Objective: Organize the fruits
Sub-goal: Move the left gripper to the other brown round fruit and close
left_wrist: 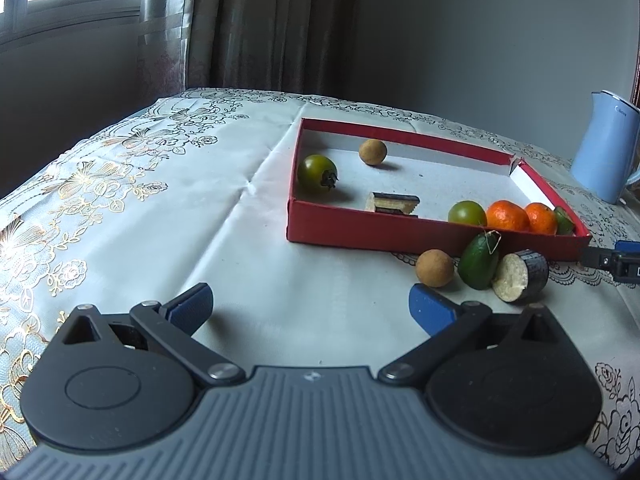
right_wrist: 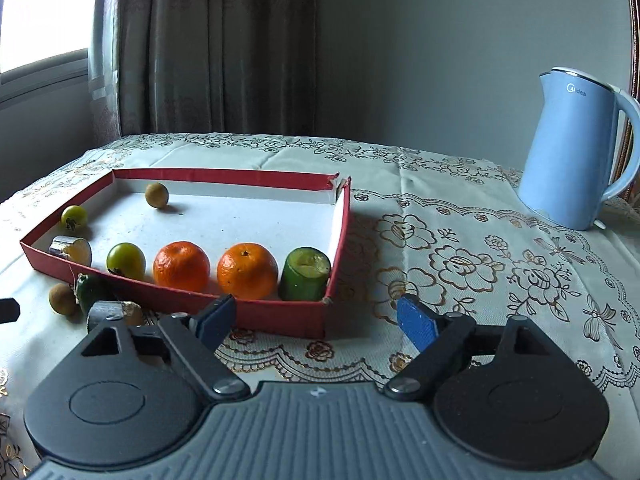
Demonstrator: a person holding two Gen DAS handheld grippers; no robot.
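Observation:
A shallow red box [left_wrist: 344, 234] [right_wrist: 280, 318] holds two oranges [left_wrist: 507, 214] [right_wrist: 182, 266], green tomatoes [left_wrist: 317, 173] [right_wrist: 126, 260], a longan [left_wrist: 373, 151] [right_wrist: 157, 195], a cut sugarcane piece [left_wrist: 392, 203] [right_wrist: 72, 249] and a cut green fruit [right_wrist: 306, 274]. Outside the box's near wall lie a longan [left_wrist: 435, 268] [right_wrist: 62, 299], a green fruit [left_wrist: 479, 260] [right_wrist: 92, 290] and a dark sugarcane piece [left_wrist: 520, 276] [right_wrist: 112, 312]. My left gripper [left_wrist: 310, 306] is open and empty, left of these. My right gripper [right_wrist: 316, 320] is open and empty at the box's near right corner.
A light blue electric kettle [right_wrist: 572, 148] [left_wrist: 604, 146] stands on the table behind and right of the box. The floral embroidered tablecloth [left_wrist: 140, 200] covers the table. Curtains and a window are behind. The right gripper's tip [left_wrist: 612, 262] shows at the left wrist view's right edge.

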